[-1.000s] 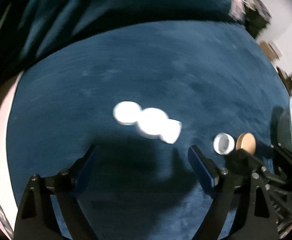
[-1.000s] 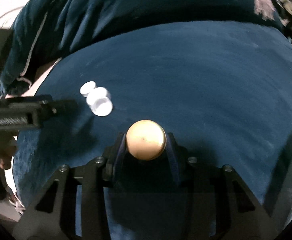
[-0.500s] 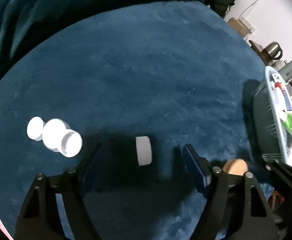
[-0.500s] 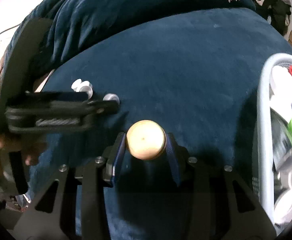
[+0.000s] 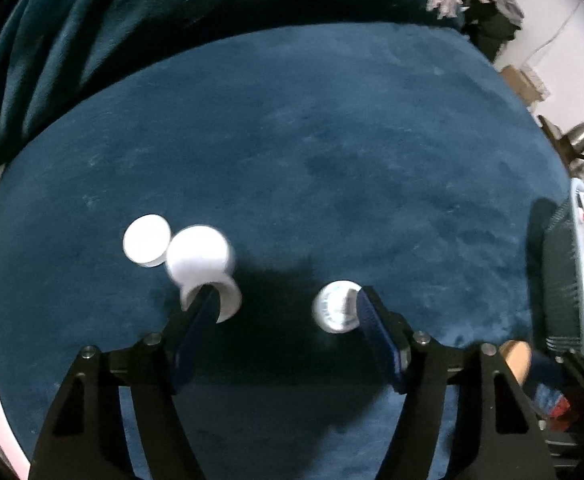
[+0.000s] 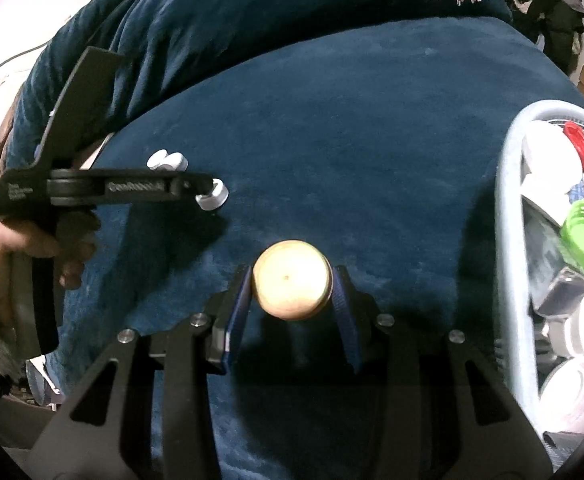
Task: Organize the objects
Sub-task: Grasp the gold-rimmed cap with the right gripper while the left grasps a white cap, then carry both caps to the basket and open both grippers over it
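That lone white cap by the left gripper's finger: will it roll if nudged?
Probably: the lone white cap looks tipped on edge, so it may roll. The plush blue blanket should slow it. It looks light, easily knocked by the open left gripper.

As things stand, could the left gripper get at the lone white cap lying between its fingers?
Probably yes: the left gripper is open, and the white cap lies just inside its right finger on the blue cloth, with nothing between them.

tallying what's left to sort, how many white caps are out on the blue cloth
4: flat cap far left, second cap touching it, third cap behind the left gripper's left finger, lone cap beside its right finger. More may be hidden.
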The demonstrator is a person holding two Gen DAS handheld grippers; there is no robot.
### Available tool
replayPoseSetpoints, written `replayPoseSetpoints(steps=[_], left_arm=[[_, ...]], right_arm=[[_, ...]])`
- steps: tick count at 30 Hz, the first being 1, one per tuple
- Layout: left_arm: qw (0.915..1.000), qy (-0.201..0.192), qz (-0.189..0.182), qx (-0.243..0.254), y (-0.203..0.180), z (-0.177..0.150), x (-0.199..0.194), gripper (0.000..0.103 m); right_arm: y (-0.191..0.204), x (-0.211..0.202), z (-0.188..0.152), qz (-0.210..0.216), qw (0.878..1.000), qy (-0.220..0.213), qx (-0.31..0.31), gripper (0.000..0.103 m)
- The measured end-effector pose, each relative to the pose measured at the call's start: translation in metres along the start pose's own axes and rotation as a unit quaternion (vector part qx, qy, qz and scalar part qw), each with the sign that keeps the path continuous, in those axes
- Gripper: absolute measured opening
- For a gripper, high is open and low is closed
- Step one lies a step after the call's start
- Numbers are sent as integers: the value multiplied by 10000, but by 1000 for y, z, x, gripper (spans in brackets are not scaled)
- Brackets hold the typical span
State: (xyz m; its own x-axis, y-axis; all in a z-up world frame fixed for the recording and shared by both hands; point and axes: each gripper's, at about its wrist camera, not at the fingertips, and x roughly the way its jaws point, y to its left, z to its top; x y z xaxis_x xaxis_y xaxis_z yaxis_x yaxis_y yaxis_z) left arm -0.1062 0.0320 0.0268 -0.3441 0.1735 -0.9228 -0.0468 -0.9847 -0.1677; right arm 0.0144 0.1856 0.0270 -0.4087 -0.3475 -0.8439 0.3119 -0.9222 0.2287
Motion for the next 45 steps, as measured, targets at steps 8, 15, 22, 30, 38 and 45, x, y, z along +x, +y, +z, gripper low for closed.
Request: replayPoseSetpoints(steps=[8, 15, 22, 30, 38, 45], left_arm=[[9975, 377, -69, 591, -20, -4, 16, 44], [9977, 137, -557, 361, -8, 2, -12, 30], [9924, -312, -918, 759, -49, 11, -62, 30], [9715, -518, -1666, 1605, -169, 9, -104, 30], [9626, -372, -1979, 1813, -246, 24, -99, 30], [9675, -181, -1930, 1626, -294, 41, -56, 47]], right_arm=[[-8, 0, 2, 10, 10000, 31, -32, 42], [-8, -9, 5, -52, 9999, -112, 15, 42], [-25, -48, 10, -164, 9979, -575, 262, 42], [-94, -125, 2, -781, 9836, -1267, 1018, 42], [-168, -167, -3, -1297, 9605, -1577, 1889, 42], [-194, -164, 7, -1395, 9502, -1498, 2347, 44]])
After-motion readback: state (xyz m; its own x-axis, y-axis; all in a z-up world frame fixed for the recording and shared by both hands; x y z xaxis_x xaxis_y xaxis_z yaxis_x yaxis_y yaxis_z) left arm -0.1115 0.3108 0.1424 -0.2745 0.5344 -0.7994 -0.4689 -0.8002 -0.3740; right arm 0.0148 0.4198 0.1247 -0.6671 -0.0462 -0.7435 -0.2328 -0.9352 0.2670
